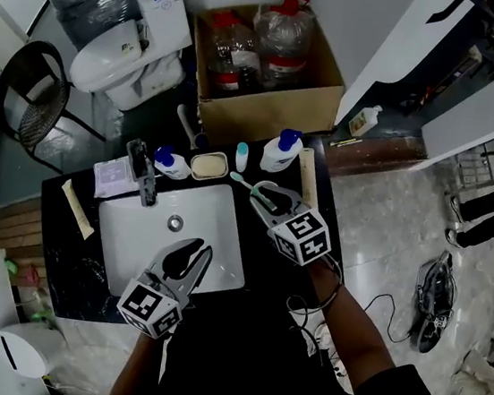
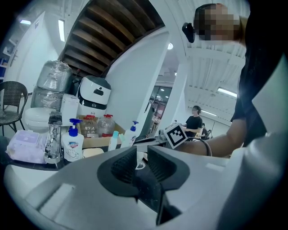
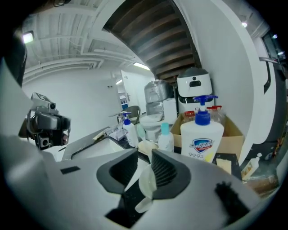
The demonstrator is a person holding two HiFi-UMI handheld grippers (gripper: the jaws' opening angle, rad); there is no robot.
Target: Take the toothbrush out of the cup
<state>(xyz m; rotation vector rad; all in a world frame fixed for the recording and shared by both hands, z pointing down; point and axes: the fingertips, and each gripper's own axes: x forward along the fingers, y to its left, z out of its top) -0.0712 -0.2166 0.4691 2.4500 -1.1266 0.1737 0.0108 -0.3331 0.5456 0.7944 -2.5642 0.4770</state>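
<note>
A toothbrush [image 1: 242,181] with a pale green head and white handle lies level over the counter behind the sink's right corner, and my right gripper [image 1: 262,205] is shut on its handle. In the right gripper view the white handle [image 3: 147,182] sits between the pads of my right gripper [image 3: 144,168], bristle end pointing away. A white cup rim [image 1: 270,190] shows just under that gripper; the cup [image 2: 139,161] also shows through the gap of my left gripper [image 2: 142,164]. My left gripper [image 1: 196,253] hangs open over the white sink [image 1: 144,224], holding nothing.
Along the back of the black counter stand a faucet [image 1: 142,174], two soap pump bottles [image 1: 172,164] [image 1: 280,151], a soap dish [image 1: 208,166] and a small bottle [image 1: 241,157]. Behind are a cardboard box [image 1: 269,96] of oil jugs, a toilet [image 1: 132,41] and a chair [image 1: 30,100].
</note>
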